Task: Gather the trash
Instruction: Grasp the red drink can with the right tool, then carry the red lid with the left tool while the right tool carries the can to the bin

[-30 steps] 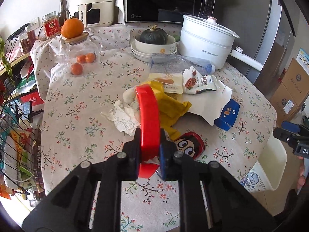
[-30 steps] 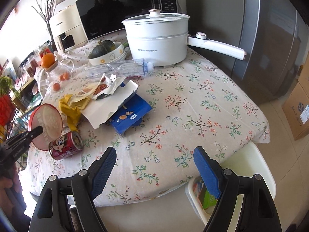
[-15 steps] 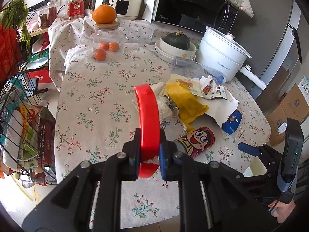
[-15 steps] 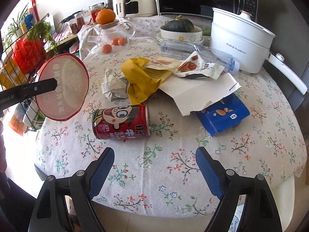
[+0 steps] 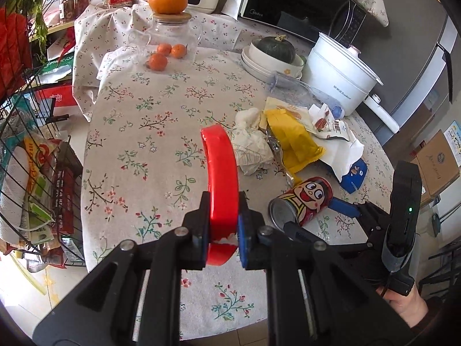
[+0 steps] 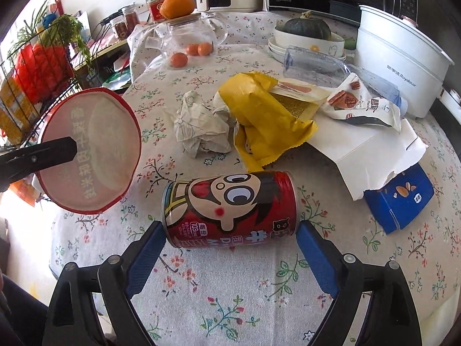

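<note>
My left gripper (image 5: 223, 230) is shut on a round red-rimmed lid (image 5: 222, 178), held on edge above the floral tablecloth (image 5: 149, 144). The lid (image 6: 89, 150) also shows at the left of the right wrist view. A red cartoon drink can (image 6: 230, 207) lies on its side near the table's front. My right gripper (image 6: 230, 230) straddles the can lengthwise, one blue pad beyond each end. Its jaws are opening and do not press on the can. Behind lie crumpled paper (image 6: 201, 129), a yellow wrapper (image 6: 268, 121), a snack packet (image 6: 360, 103), torn white card (image 6: 360, 144), a blue carton (image 6: 400, 199) and a clear bottle (image 6: 317, 60).
A white electric pot (image 6: 403, 57) and stacked bowls with a green squash (image 6: 305, 28) stand at the back right. A glass teapot (image 6: 187, 37) topped by an orange is at the back. A wire rack (image 5: 28, 158) of packets stands left of the table.
My right gripper has swung in from the table's right edge and down, so the can now lies between its widened jaws. My left gripper has shifted sideways and rolled a little, still holding the lid.
</note>
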Motion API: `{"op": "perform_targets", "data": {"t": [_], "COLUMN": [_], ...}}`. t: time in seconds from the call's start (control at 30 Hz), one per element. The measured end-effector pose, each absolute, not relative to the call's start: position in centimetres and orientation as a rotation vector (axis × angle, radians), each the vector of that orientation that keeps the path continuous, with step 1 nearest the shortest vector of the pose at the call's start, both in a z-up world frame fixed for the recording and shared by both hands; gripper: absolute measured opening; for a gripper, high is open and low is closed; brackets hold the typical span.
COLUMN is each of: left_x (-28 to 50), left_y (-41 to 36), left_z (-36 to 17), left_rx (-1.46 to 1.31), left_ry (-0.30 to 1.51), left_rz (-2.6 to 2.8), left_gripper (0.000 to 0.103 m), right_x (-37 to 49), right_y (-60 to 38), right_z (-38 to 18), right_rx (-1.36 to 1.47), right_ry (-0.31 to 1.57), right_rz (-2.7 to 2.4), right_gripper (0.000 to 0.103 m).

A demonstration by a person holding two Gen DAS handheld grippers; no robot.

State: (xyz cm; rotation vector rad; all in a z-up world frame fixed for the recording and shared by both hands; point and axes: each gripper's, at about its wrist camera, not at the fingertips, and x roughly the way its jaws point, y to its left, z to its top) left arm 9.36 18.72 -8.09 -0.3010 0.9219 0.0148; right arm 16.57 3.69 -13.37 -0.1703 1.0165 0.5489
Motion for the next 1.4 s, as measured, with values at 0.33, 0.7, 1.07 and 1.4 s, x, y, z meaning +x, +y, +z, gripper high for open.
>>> {"op": "perform_targets", "data": {"t": [0.33,0.7,1.07,1.4], "left_x": [9.7,9.8,10.1,10.8], "left_y": [19.2,17.7,13.7,8.9], "left_z": [-8.2,-7.3,-6.0,-5.7], "left_rx": [-0.306,-0.282,-0.255,-0.207], "left_ry": [0.925,0.907,0.885,0.888], "left_rz": [0.024,-0.004,-0.069,-0.150], "left_gripper": [0.017,0.017,0.017,0.017], "right_x": [18.1,16.7,16.0,15.5], "right_y": [4.0,1.8,-3.0,-8.3], "right_z": [-14.3,-11.9,-9.6,-8.3], "right_rx": [-0.134,-0.165,-0.141,-0.111], "right_ry": [1.030,0.974,0.937,0.925], "right_rz": [0.554,0.539,0.476,0.397], "right_gripper": [0.092,0.090,0.090,0.090]}}
